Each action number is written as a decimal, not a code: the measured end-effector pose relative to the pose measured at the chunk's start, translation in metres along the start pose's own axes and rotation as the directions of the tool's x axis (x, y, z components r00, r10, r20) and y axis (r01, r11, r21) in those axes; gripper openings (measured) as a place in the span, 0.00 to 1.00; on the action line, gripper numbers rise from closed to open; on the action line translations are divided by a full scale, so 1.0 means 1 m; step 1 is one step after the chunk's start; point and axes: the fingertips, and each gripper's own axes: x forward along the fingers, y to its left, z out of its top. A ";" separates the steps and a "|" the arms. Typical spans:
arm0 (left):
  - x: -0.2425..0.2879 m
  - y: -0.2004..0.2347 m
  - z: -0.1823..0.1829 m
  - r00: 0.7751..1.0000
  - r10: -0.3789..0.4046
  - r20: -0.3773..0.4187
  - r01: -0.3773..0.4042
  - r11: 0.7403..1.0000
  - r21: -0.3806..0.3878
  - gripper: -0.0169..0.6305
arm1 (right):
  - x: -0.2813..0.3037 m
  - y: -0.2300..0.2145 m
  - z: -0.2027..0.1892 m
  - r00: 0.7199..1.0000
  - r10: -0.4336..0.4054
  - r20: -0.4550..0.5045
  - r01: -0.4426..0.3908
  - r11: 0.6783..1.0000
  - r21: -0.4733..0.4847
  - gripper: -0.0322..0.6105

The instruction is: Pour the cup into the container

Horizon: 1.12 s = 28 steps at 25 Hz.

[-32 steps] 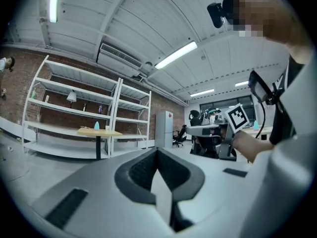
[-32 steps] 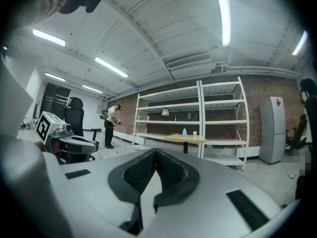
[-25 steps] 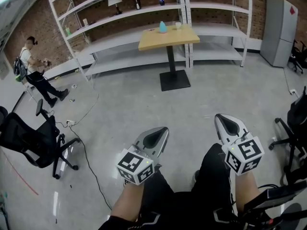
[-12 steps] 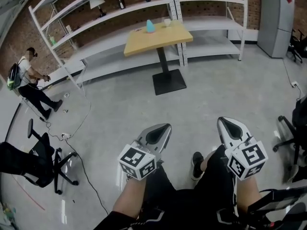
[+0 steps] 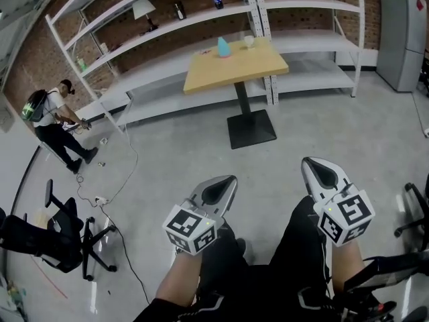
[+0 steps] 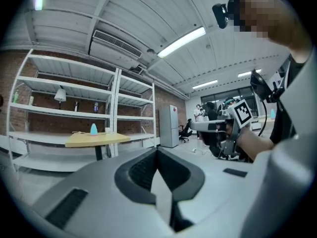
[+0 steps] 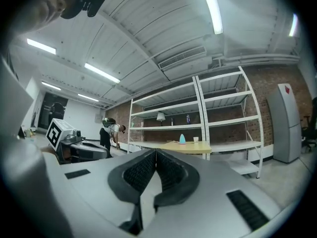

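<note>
Far ahead stands a wooden table [image 5: 234,67] on a black pedestal. On its far end are a small white cup [image 5: 249,41] and a light blue container [image 5: 222,47]; both also show in the left gripper view as the cup [image 6: 107,130] and container [image 6: 93,129], and in the right gripper view as the cup [image 7: 196,139] and container [image 7: 182,139]. My left gripper [image 5: 228,180] and right gripper [image 5: 310,162] are held level over the floor, side by side, well short of the table. Both are shut and hold nothing.
White shelving [image 5: 167,25] lines the brick wall behind the table, with a lamp and bottles on it. A person [image 5: 57,119] bends by the shelves at the left. Office chairs [image 5: 47,237] and a cable [image 5: 114,200] lie at the left, a grey fridge [image 5: 401,35] at the right.
The head view has swung between frames and the wearer's legs have stepped across the floor. Both grippers keep their pose in front of the body, shut.
</note>
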 end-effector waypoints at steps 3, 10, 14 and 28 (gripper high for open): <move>0.007 0.038 -0.007 0.999 0.054 -0.002 -0.055 0.998 -0.015 0.03 | 0.047 -0.001 -0.003 0.999 0.053 -0.008 -0.053 0.999 -0.007 0.05; 0.042 0.119 -0.014 0.996 0.092 0.013 -0.091 0.994 -0.055 0.03 | 0.138 -0.014 -0.012 0.995 0.094 -0.037 -0.094 0.995 -0.015 0.05; 0.075 0.153 -0.009 0.996 0.079 0.030 -0.078 0.996 -0.050 0.03 | 0.180 -0.032 -0.012 0.995 0.092 -0.049 -0.093 0.995 -0.029 0.05; 0.217 0.283 0.016 0.997 0.020 0.077 -0.016 0.999 -0.052 0.03 | 0.329 -0.138 -0.009 0.999 0.036 -0.037 -0.037 0.999 -0.023 0.05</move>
